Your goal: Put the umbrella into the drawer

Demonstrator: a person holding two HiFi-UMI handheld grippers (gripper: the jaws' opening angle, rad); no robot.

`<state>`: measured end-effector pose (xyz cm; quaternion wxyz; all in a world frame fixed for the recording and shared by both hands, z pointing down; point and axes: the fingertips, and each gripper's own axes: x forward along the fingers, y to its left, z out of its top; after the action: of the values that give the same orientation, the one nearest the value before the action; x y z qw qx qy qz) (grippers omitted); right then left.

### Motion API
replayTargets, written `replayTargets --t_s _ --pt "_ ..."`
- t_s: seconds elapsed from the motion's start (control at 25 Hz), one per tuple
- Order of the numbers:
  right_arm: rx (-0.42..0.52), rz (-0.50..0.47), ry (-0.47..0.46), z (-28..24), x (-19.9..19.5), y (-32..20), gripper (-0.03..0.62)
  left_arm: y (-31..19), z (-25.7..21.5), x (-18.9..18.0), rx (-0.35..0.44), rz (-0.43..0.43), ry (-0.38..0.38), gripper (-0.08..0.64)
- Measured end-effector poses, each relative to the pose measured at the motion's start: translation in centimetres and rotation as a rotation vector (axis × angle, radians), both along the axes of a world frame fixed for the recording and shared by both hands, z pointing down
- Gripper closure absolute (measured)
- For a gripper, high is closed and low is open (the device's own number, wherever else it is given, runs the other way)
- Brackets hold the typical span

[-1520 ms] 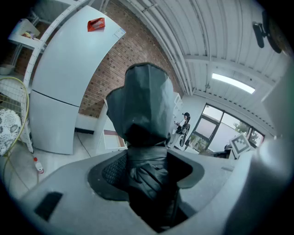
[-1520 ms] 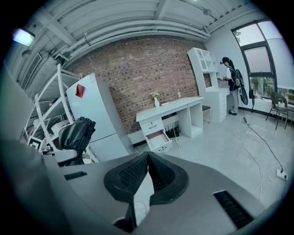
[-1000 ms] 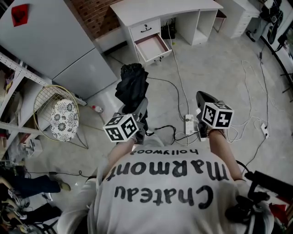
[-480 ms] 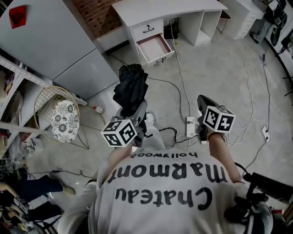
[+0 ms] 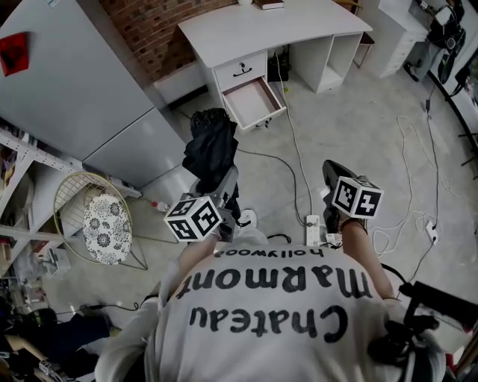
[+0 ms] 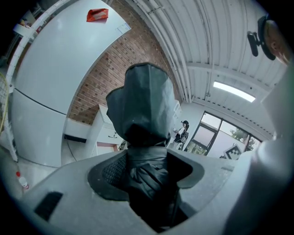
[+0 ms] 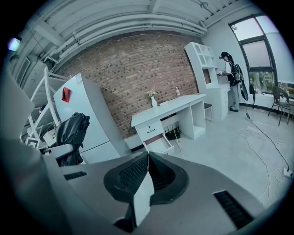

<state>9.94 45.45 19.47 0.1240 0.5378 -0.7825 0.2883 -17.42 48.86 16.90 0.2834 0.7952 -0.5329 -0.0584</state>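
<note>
- Black fabric fills the left claw: its 2 jaws stand partly apart and pinch the folded umbrella low on its bundle, with the ribbed pads against the cloth on both sides.
- The umbrella sticks out ahead of that claw. Its crumpled canopy is bunched beyond the jaws and held in the air above the floor, well short of the open drawer.
- The right claw is pressed together, pad against pad, with nothing between the jaws. It is held out to the right of the left claw, the 2 well apart.
- Both claws jut out in front of the person, whose printed shirt fills the bottom of the head view.
- Ahead, on the concrete floor, a white counter stands against a brick wall.
- Under the counter's left end sit 2 drawers. The upper drawer is closed and has a dark handle. The open drawer below it is pulled out, showing a pinkish inside.
- A large grey fridge stands left of the counter, with a red patch on its door.
- A wire chair with a patterned cushion sits on the floor, left of the left claw.
- A white power strip and loose cables lie on the floor; in the head view the strip shows between the 2 claws.
- In the right gripper view another person stands far off by the window.
</note>
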Motion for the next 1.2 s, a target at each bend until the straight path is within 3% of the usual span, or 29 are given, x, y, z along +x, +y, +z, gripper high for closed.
replayTargets --t_s 0.32,0.56,0.88,1.2 --pt "0.058 0.037 -0.016 -4.2 -4.9 -10.0 0.577 -11.3 -4.0 -5.3 0.064 0.060 0.003 0.307" --pt "0.076 0.060 0.000 -4.0 -8.0 -14.7 0.577 -17.2 -4.1 -8.1 0.088 0.103 0.005 0.305" --pt "0.078 0.091 0.025 -3.9 -9.7 -18.5 0.577 -20.2 -2.6 -10.4 0.066 0.118 0.043 0.307" --pt "0.033 0.103 0.038 -2.3 -10.3 -19.3 0.577 -20.8 -1.2 -10.2 0.067 0.217 0.053 0.307"
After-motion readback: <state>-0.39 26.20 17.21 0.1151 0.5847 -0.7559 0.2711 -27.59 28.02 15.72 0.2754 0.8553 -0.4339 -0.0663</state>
